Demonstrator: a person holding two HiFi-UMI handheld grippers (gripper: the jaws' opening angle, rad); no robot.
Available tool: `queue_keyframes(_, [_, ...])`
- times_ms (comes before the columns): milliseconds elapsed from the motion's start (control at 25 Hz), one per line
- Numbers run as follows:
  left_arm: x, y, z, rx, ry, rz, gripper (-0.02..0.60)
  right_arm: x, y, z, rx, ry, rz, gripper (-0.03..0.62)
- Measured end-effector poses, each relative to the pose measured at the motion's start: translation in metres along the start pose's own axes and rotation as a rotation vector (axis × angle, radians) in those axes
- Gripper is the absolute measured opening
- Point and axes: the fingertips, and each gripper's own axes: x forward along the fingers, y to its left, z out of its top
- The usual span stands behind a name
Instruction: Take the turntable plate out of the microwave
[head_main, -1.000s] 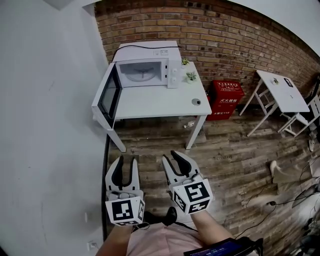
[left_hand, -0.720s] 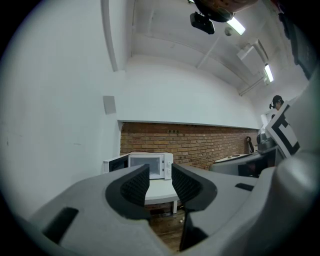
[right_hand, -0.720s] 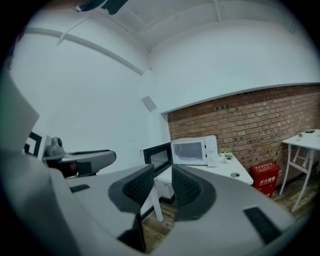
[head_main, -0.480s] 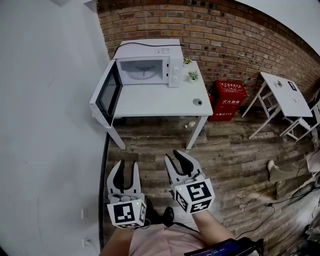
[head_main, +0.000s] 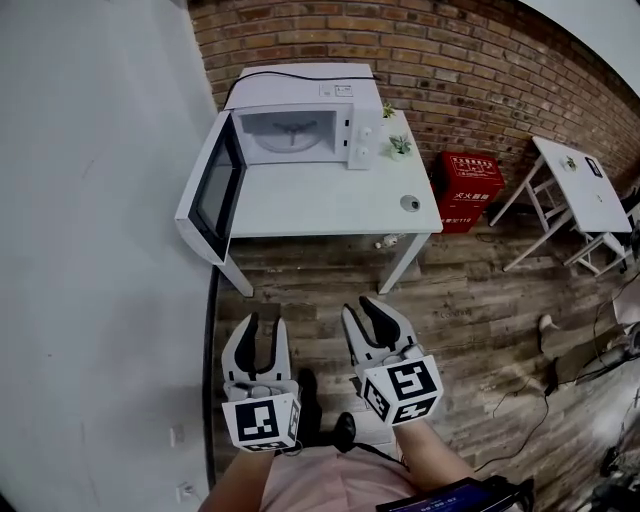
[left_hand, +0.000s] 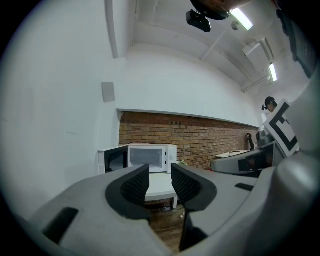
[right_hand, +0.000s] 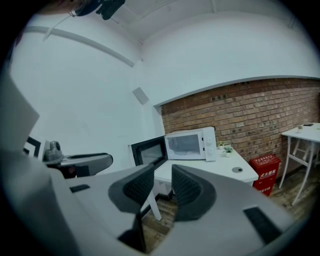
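A white microwave (head_main: 300, 110) stands at the back of a white table (head_main: 330, 205), its door (head_main: 208, 190) swung wide to the left. Inside it lies the pale turntable plate (head_main: 290, 140). Both grippers hang over the wooden floor well short of the table. My left gripper (head_main: 264, 328) and my right gripper (head_main: 362, 310) each show a narrow gap with nothing in it. In the left gripper view the microwave (left_hand: 150, 157) sits far beyond the left gripper (left_hand: 160, 179). In the right gripper view the microwave (right_hand: 192, 145) is likewise distant past the right gripper (right_hand: 162, 182).
Two small potted plants (head_main: 400, 145) and a small round object (head_main: 410, 203) sit on the table's right side. A red box (head_main: 470, 188) stands by the brick wall, a white folding table (head_main: 590, 185) further right. A white wall runs along the left.
The microwave and table look a little larger and nearer. Both grippers have shifted slightly lower and to the right in the head view, jaws unchanged.
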Motion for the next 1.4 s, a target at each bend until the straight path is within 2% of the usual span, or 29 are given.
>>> queue_keyframes(360, [0.089,0.049,-0.001,0.011,0.01,-0.039,0.141,0.095,-0.018,0.008,0.026,0.009,-0.03,0.112])
queue_keyframes(600, [0.131,0.068,0.015,0.019,-0.025,-0.068,0.141,0.139,-0.025,0.035,0.008,-0.023,-0.046,0.109])
queue_keyframes(960, [0.176,0.084,0.042,0.026,-0.091,-0.111,0.137,0.175,-0.03,0.073,-0.029,-0.083,-0.07,0.101])
queue_keyframes(1400, [0.21,0.082,0.019,0.032,-0.043,-0.138,0.135,0.201,-0.054,0.068,0.002,-0.084,-0.089,0.1])
